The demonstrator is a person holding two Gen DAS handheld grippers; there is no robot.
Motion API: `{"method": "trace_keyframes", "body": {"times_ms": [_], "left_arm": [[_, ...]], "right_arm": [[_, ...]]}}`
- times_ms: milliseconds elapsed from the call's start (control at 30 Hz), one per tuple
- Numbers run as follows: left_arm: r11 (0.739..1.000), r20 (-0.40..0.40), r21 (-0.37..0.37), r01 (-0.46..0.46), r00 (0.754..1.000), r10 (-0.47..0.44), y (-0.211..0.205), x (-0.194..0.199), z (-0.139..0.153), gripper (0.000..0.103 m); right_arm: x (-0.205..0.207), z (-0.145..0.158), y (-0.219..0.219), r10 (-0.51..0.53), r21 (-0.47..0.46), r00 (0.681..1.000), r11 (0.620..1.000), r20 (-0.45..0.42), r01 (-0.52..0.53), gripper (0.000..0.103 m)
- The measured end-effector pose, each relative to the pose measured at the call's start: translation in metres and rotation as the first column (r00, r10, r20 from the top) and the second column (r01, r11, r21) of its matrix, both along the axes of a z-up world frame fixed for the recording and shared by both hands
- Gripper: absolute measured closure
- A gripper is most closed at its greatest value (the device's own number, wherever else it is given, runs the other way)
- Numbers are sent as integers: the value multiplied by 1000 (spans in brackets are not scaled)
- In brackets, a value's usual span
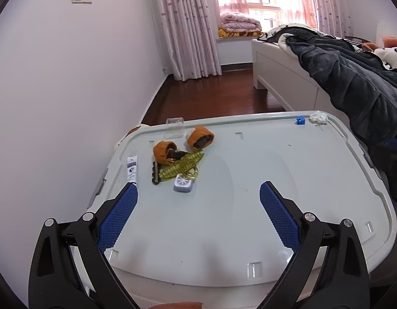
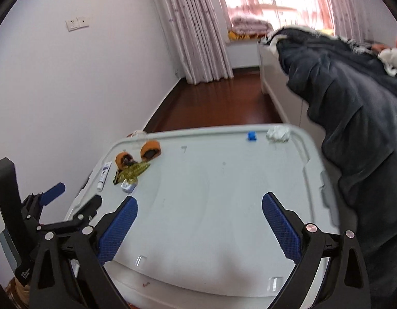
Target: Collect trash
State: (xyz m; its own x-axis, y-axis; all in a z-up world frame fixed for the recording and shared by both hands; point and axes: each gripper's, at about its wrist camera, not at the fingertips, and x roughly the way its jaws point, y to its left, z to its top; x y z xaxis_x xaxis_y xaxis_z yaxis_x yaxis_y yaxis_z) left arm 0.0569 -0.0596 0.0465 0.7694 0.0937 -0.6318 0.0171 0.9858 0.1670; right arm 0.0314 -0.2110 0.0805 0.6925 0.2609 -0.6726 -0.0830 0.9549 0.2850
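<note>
Trash, a crumpled paper wad (image 2: 277,134), lies far beyond the right tongs (image 2: 199,225); both tongs, the left tongs (image 1: 198,212) included, are held wide open and empty for approach.

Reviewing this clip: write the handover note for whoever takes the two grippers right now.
Left gripper: open, empty, above the near half of the grey bin lid.
Right gripper: open, empty, over the same lid.
On the lid: crumpled white paper at the far right corner, small blue piece beside it. Far left cluster: two orange-capped items, yellow-green plastic toy, small white tube, white square case, clear plastic piece.
Done: nothing visibly collected.
Left: pick up the trash; no trash container is in view.
</note>
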Motion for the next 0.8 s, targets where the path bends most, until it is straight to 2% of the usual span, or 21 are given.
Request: {"method": "trace_keyframes", "body": {"times_ms": [100,167,267,467,567,800], "left_arm": [[1000,4,-4,1,1000,-1,1,0,-2,10],[1000,1,19,21,1000,-21,-2,0,-5,10],[998,7,62,25,1000,-25,-7,0,-8,10],[998,52,34,46,998,-48,-10,-6,-5,10],[998,69,52,40,997,-43,-12,-7,-3,10],[998,64,57,7,998,-11,-9,-3,-6,10]], "right_arm": [[-3,0,14,28,-63,1000,998,2,-27,7],[-6,0,22,54,-85,999,995,5,-53,7],[-8,-1,27,79,-84,997,993,4,-78,7],[-9,-2,22,66,-84,998,994,4,-66,6],[-10,-4,19,64,-81,998,995,-3,-64,6],[-12,-6,20,76,-88,997,993,-11,-77,6]]}}
